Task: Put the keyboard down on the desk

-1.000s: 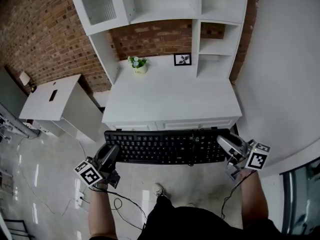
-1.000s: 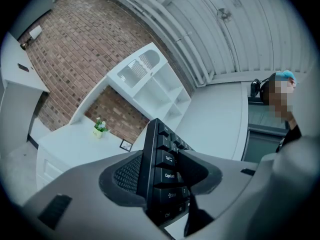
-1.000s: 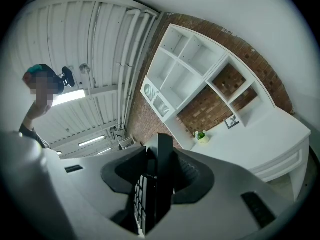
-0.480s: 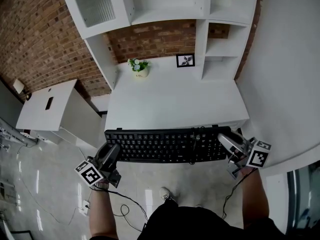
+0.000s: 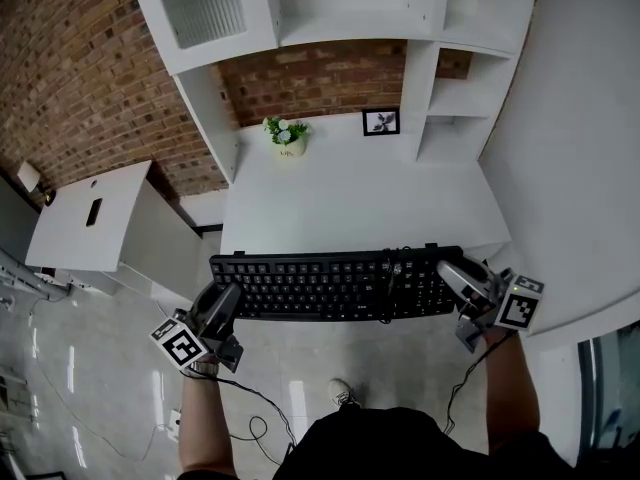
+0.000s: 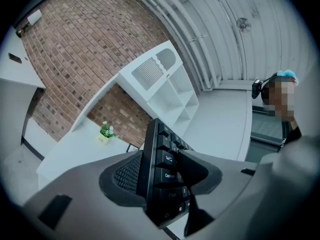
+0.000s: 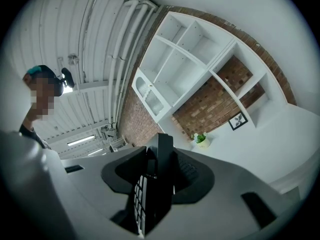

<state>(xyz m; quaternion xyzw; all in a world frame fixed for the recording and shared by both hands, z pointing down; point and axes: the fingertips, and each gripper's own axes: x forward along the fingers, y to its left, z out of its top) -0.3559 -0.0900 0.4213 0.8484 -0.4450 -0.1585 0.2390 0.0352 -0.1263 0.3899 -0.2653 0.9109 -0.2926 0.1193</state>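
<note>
The left gripper [image 5: 222, 303] is clamping the keyboard's [image 5: 335, 285] left end, and the right gripper [image 5: 452, 274] is clamping its right end. It is hanging level, black, keys facing up.

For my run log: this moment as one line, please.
left gripper: shut on keyboard, left end | right gripper: shut on right end | keyboard: in air before desk, not down
</note>
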